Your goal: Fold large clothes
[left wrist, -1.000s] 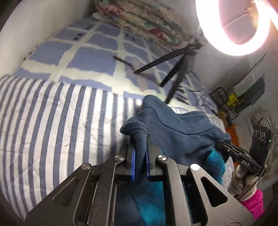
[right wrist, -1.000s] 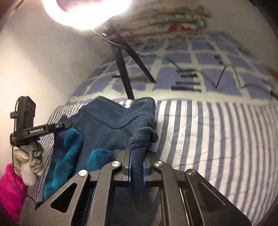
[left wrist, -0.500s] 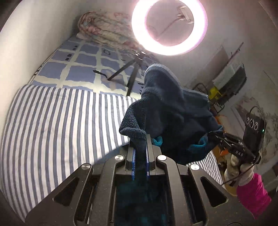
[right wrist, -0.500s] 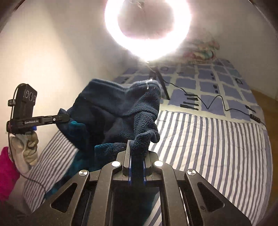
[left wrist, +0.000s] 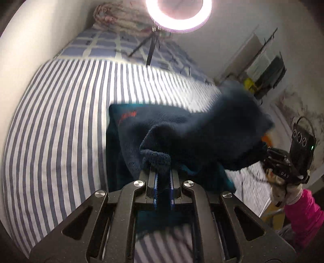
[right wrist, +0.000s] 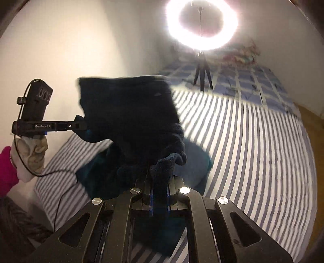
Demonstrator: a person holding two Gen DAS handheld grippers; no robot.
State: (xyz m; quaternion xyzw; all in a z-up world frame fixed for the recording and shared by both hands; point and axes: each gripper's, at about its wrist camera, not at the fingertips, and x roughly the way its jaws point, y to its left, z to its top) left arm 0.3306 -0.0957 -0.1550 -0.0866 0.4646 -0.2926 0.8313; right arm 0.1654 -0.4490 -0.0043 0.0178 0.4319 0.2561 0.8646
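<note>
A dark navy fleece garment (left wrist: pixel 198 133) with a teal lining and a red mark on its chest hangs stretched between my two grippers above the striped bed. My left gripper (left wrist: pixel 163 178) is shut on a bunched edge of the fleece. In the right wrist view the same fleece garment (right wrist: pixel 131 121) is held up, and my right gripper (right wrist: pixel 160 182) is shut on another bunched edge. Each view shows the other gripper at the far end of the cloth: the right gripper (left wrist: pixel 269 155) and the left gripper (right wrist: pixel 81 126). The lower part of the fleece drapes onto the bed.
The blue-and-white striped bedcover (left wrist: pixel 60 125) fills the near bed; a checked blue sheet (right wrist: pixel 253 81) lies beyond. A lit ring light on a tripod (right wrist: pixel 202 26) stands on the bed. A folded floral quilt (left wrist: pixel 109 18) sits by the far wall. A gloved hand with pink sleeve (left wrist: pixel 299 208) is at right.
Both grippers have pulled back and up with the fleece, away from the ring light. The garment has lifted off the bed and now hangs spread between them.
</note>
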